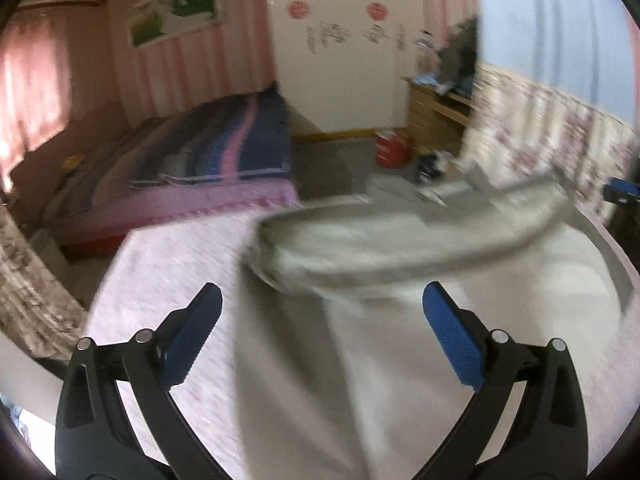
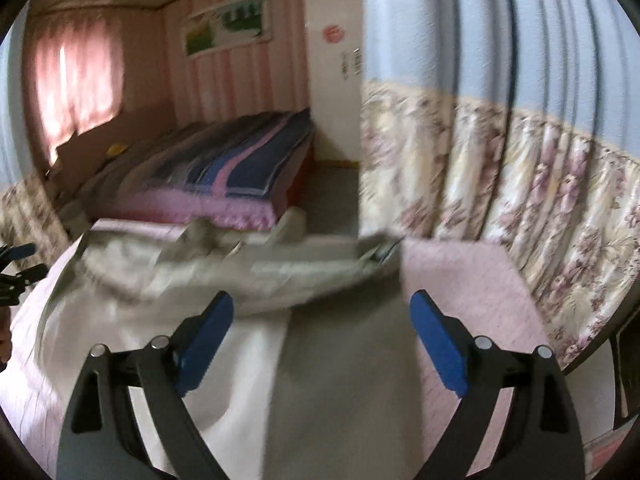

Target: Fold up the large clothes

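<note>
A large pale grey-beige garment (image 1: 400,240) lies on a pink-covered surface (image 1: 168,280), blurred by motion. Its far part forms a thick folded band across the view, and a flat panel runs back toward me. My left gripper (image 1: 322,300) hangs above the near panel with its blue pads wide apart and nothing between them. In the right wrist view the same garment (image 2: 248,276) stretches across the pink cover (image 2: 472,300). My right gripper (image 2: 322,308) is open above it, and no cloth sits between its pads. The left gripper's tips (image 2: 16,264) show at the left edge.
A bed with a blue, pink and grey striped blanket (image 1: 224,152) stands beyond the surface. A floral curtain (image 2: 520,200) hangs close on the right. A white wardrobe (image 1: 340,60), a wooden desk (image 1: 436,112) and a red container (image 1: 392,148) stand at the back.
</note>
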Available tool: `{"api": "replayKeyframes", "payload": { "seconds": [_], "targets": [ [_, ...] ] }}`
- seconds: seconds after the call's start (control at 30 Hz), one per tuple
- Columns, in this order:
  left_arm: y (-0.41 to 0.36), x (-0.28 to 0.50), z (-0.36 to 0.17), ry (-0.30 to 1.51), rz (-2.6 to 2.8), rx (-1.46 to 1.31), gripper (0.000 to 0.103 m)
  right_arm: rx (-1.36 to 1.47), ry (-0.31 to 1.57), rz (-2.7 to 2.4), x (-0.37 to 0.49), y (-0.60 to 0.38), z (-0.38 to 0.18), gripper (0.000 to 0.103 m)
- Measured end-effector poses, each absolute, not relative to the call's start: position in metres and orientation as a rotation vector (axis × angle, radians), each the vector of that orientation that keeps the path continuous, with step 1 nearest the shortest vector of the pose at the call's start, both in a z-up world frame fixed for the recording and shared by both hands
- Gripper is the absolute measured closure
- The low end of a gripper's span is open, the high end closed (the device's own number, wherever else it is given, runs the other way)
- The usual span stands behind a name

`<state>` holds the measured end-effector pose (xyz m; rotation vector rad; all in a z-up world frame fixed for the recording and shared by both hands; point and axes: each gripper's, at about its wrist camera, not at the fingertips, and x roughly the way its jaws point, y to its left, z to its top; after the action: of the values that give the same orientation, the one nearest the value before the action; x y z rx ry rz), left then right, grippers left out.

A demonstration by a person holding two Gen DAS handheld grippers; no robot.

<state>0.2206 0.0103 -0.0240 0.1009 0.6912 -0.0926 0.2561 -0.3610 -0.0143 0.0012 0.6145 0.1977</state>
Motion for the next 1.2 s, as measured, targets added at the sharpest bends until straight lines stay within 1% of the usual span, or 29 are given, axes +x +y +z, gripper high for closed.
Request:
{"api": "replayKeyframes", "payload": {
  "seconds": [0.17, 0.3, 0.4, 0.53, 0.7, 0.8, 0.9, 1.03, 1.2],
  "targets": [
    [-0.025, 0.226, -0.054, 0.761, -0.130, 0.180, 0.003, -0.088, 0.671, 0.229, 0.256, -0.326, -0.036, 0.013],
    [-0.028, 0.256, -0.067, 0.835, -0.128, 0.105, 0.004, -0.120, 0.720, 0.219, 0.276, -0.308, -0.049, 0.013],
    [-0.027, 0.283, -0.068, 0.850, -0.106, 0.077, 0.004, -0.094, 0.761, 0.193, 0.301, -0.305, -0.053, 0.013],
    [-0.016, 0.319, -0.071, 0.868, -0.060, 0.035, 0.004, -0.034, 0.815, 0.144, 0.345, -0.311, -0.058, 0.013],
    [0.011, 0.362, -0.074, 0.845, 0.042, -0.037, 0.004, 0.003, 0.808, 0.054, 0.387, -0.324, -0.067, 0.013],
    [0.026, 0.381, -0.083, 0.830, 0.128, -0.020, 0.004, 0.015, 0.813, -0.007, 0.404, -0.336, -0.078, 0.013],
    [0.042, 0.395, -0.091, 0.828, 0.217, -0.012, 0.004, 0.056, 0.823, -0.051, 0.416, -0.354, -0.088, 0.013],
    [0.064, 0.406, -0.107, 0.851, 0.284, -0.042, 0.003, 0.114, 0.846, -0.101, 0.424, -0.380, -0.101, 0.009],
    [0.074, 0.408, -0.112, 0.850, 0.350, 0.025, 0.003, 0.064, 0.826, -0.117, 0.420, -0.390, -0.103, 0.007]
  ]
}}
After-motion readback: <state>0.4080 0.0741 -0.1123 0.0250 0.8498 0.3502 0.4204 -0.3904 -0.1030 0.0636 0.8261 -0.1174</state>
